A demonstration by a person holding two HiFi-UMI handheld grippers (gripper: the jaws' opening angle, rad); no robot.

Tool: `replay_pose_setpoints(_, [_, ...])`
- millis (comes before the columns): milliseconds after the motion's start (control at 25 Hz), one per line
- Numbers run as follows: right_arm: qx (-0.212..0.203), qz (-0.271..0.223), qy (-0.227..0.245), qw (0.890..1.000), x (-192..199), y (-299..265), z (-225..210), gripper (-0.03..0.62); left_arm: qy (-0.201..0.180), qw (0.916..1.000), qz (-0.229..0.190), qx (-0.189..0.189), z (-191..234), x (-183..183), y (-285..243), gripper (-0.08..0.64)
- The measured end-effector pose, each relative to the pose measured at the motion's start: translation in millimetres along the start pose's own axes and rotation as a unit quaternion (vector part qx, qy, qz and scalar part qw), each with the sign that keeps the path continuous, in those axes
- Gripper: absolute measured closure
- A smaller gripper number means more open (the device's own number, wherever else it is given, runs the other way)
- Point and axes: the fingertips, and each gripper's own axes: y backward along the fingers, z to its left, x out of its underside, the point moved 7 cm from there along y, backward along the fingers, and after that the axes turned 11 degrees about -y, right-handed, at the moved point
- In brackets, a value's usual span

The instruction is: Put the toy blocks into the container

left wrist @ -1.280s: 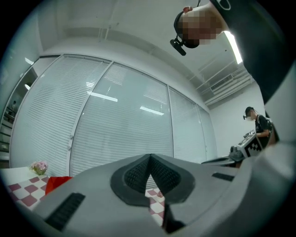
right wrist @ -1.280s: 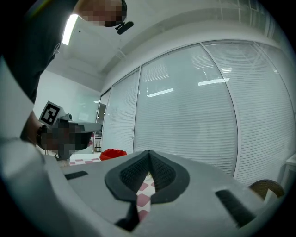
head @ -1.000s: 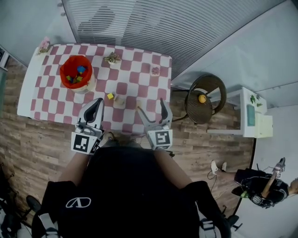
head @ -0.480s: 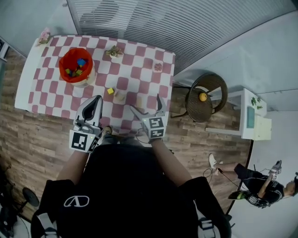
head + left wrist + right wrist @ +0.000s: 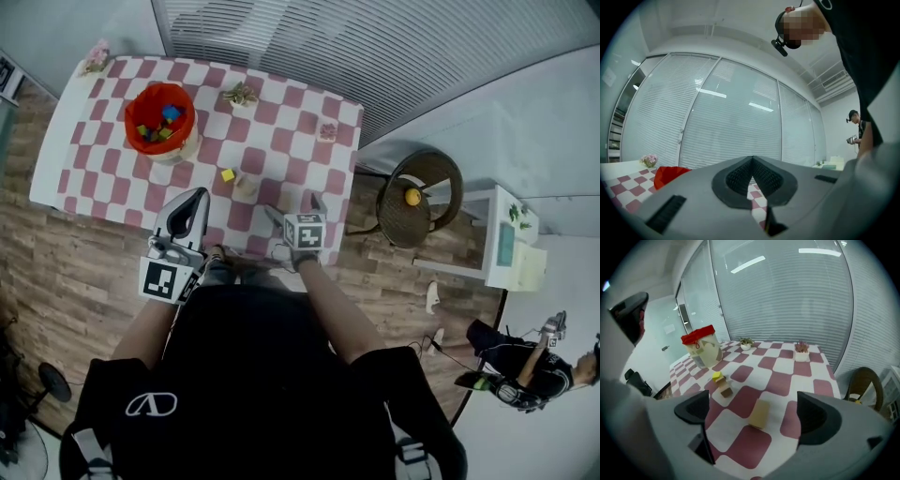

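The container [image 5: 159, 120], a pale tub with a red rim, stands at the table's left and holds several coloured blocks; it also shows in the right gripper view [image 5: 704, 347]. A yellow block [image 5: 227, 174] and a brown block [image 5: 246, 186] lie mid-table. In the right gripper view the yellow block [image 5: 717, 376], the brown block [image 5: 724, 390] and a tan block [image 5: 759, 414] lie on the cloth. My right gripper [image 5: 293, 206] [image 5: 754, 412] tilts down over the tan block. Its jaws have just opened wide and touch nothing. My left gripper [image 5: 195, 202] [image 5: 751, 161] is level, shut and empty.
The checkered table [image 5: 291, 150] carries small plant pots [image 5: 242, 93] [image 5: 327, 131] and pink flowers [image 5: 97, 56]. A round wicker chair [image 5: 412, 197] with an orange ball stands right of it, then a white cabinet [image 5: 502, 246]. Another person [image 5: 511, 375] is at the lower right.
My right gripper has dropped toward the table, tipped downward and spread its jaws wider. The left gripper has stayed almost where it was.
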Motion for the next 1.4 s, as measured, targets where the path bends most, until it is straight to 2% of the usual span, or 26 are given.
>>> replay_pose_setpoints(120, [0.008, 0.039, -0.012, 0.999, 10.8, -16.5, -6.1, 0.015, 0.0, 0.9999, 0.011, -0.004, 1.5, 3.9, 4.6, 0.554])
replay_pose_setpoints(320, [0.016, 0.063, -0.017, 0.998, 8.8, -28.0, -12.1, 0.054, 0.002, 0.9997, 0.022, -0.01, 6.5, 7.4, 8.1, 0.554])
replay_pose_setpoints(440, [0.016, 0.089, -0.022, 0.996, 9.7, -34.1, -14.9, 0.083, -0.003, 0.9999, 0.01, -0.012, 8.1, 6.2, 8.5, 0.554])
replay_pose_setpoints(520, [0.005, 0.119, -0.043, 0.992, 14.0, -38.6, -16.4, 0.172, -0.004, 0.9999, 0.005, -0.014, 9.4, 5.9, 9.0, 0.554])
replay_pose_setpoints(640, [0.0, 0.153, -0.065, 0.986, 20.1, -43.5, -19.9, 0.227, 0.0, 0.9998, 0.009, -0.018, 11.0, 5.9, 10.3, 0.554])
replay_pose_setpoints(760, [-0.001, 0.165, -0.064, 0.984, 21.4, -48.9, -22.2, 0.292, 0.002, 0.9997, 0.012, -0.02, 12.6, 6.6, 11.4, 0.554])
replay_pose_setpoints(880, [0.005, 0.179, -0.064, 0.982, 22.6, -51.5, -23.3, 0.33, -0.001, 0.9997, 0.012, -0.022, 14.3, 8.4, 12.3, 0.554])
replay_pose_setpoints(960, [0.012, 0.184, -0.055, 0.981, 22.3, -52.1, -23.8, 0.429, 0.005, 0.9996, 0.008, -0.025, 15.1, 5.3, 11.0, 0.554])
replay_pose_setpoints(1000, [0.013, 0.185, -0.051, 0.981, 21.6, -52.2, -23.7, 0.454, 0.008, 0.9996, 0.007, -0.026, 15.3, 3.9, 10.2, 0.554])
replay_pose_setpoints(1280, [0.005, 0.18, -0.034, 0.983, 16.3, -50.5, -21.3, 0.477, 0.003, 0.9996, 0.01, -0.025, 16.3, 7.7, 10.5, 0.554])
replay_pose_setpoints(1320, [0.005, 0.176, -0.029, 0.984, 15.2, -48.9, -20.7, 0.517, 0.004, 0.9996, 0.01, -0.026, 16.3, 7.6, 10.4, 0.554])
replay_pose_setpoints(1400, [0.003, 0.171, -0.022, 0.985, 14.1, -46.7, -20.1, 0.541, 0.007, 0.9996, 0.01, -0.027, 16.5, 9.0, 11.4, 0.554])
